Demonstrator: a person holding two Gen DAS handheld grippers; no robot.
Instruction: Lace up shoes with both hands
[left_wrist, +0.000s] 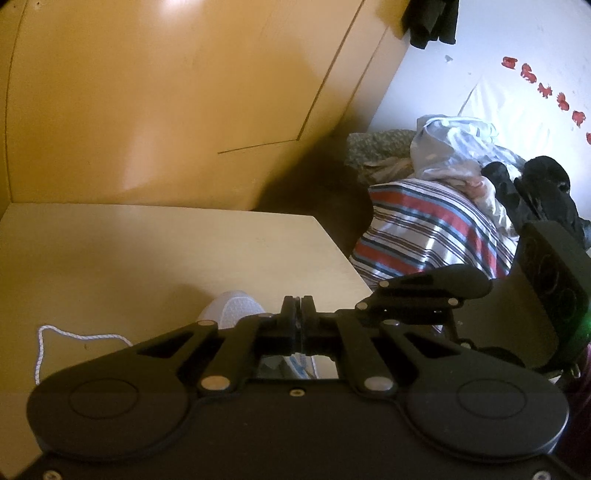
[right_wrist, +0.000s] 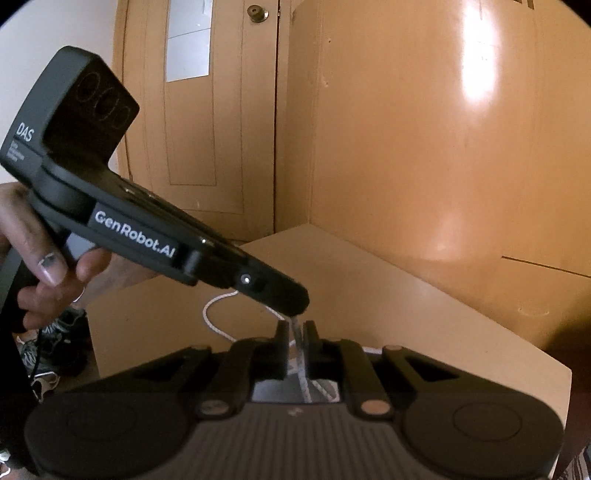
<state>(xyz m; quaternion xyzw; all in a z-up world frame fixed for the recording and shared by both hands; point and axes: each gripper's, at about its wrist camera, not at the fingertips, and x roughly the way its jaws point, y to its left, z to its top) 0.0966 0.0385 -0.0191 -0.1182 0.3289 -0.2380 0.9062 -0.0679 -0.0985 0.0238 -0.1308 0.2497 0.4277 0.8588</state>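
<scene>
A white mesh shoe (left_wrist: 232, 308) sits on the pale wooden table (left_wrist: 147, 258), mostly hidden behind my left gripper (left_wrist: 301, 304). Its white shoelace (left_wrist: 74, 336) trails in a loose loop to the left. In the right wrist view the left gripper (right_wrist: 293, 312) comes in from the left, shut on the shoelace (right_wrist: 300, 354). The lace hangs from its tip down through the narrow gap of my right gripper (right_wrist: 298, 328). The right jaws stand slightly apart, and the pads do not visibly press the lace.
A person's hand (right_wrist: 48, 269) holds the left gripper's handle. Wooden wardrobe panels (left_wrist: 166, 92) and a door (right_wrist: 207, 110) stand behind the table. A bed with a striped cloth (left_wrist: 424, 232) and piled clothes lies right; other shoes (right_wrist: 55, 332) lie on the floor left.
</scene>
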